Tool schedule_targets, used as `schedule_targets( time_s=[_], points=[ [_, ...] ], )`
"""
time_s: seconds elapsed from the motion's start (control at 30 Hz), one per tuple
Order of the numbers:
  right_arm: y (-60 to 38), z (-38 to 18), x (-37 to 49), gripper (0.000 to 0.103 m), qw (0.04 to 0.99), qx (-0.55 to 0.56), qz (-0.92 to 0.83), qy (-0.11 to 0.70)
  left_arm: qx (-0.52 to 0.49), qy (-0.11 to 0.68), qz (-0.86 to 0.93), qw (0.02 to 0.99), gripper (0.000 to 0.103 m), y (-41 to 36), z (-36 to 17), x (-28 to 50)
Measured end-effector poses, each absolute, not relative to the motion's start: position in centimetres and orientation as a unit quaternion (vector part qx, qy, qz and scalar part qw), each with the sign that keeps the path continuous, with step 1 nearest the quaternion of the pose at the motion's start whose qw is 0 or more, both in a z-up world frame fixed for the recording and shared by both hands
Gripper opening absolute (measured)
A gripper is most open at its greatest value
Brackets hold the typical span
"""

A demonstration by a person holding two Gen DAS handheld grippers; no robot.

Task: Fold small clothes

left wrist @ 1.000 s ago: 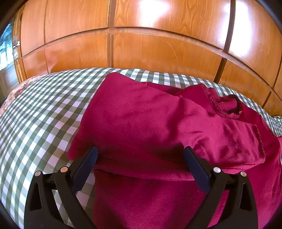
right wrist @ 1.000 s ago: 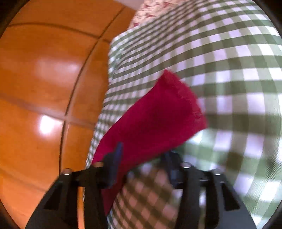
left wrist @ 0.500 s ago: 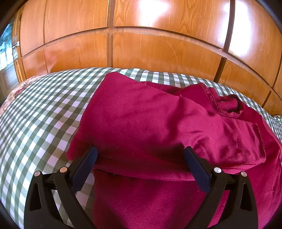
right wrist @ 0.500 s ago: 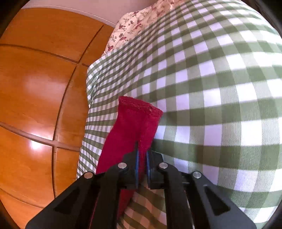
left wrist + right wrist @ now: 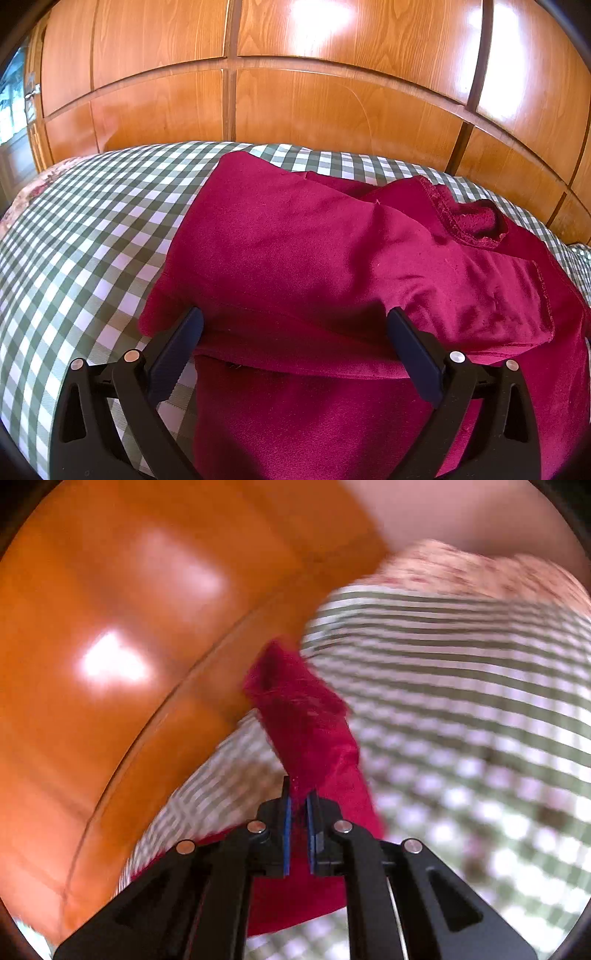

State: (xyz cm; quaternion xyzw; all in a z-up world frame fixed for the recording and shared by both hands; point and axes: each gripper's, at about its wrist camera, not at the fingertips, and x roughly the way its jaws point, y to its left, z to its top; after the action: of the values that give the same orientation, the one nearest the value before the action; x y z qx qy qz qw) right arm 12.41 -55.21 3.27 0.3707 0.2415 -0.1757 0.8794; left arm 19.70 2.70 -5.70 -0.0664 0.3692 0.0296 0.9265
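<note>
Partway there: the red garment (image 5: 314, 258) on the bed (image 5: 92, 221) is partly folded. Right gripper (image 5: 298, 805) pinches a sleeve (image 5: 295, 701); left gripper (image 5: 295, 332) gapes wide, holding nothing.

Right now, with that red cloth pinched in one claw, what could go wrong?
The right gripper pinches only a thin strip of the red garment, so it might slip free mid-fold. The left gripper is open around the folded edge, not clamping it, so a pull might drag the folded layers askew on the checked sheet.

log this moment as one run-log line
left claw: open over red garment | right claw: shut on garment sleeve | surface: checked bedcover
</note>
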Motion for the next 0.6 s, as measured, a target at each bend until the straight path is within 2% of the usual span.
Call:
schedule_targets(
  time_s=[0.33, 0.53, 0.6],
  points=[
    [-37.7, 5.4, 20.1, 0.006, 0.912, 0.292, 0.021, 0.286, -0.071, 0.368, 0.027, 0.927, 0.098, 2.8, -5.6, 19.6],
    [-29.9, 2.5, 23.0, 0.006, 0.905, 0.229, 0.086, 0.350, -0.074, 0.367, 0.026, 0.927, 0.098, 2.8, -5.6, 19.6],
    [-28.0, 0.6, 23.9, 0.010, 0.897, 0.190, 0.091, 0.388, -0.076, 0.367, 0.025, 0.927, 0.098, 2.8, -5.6, 19.6]
  ],
)
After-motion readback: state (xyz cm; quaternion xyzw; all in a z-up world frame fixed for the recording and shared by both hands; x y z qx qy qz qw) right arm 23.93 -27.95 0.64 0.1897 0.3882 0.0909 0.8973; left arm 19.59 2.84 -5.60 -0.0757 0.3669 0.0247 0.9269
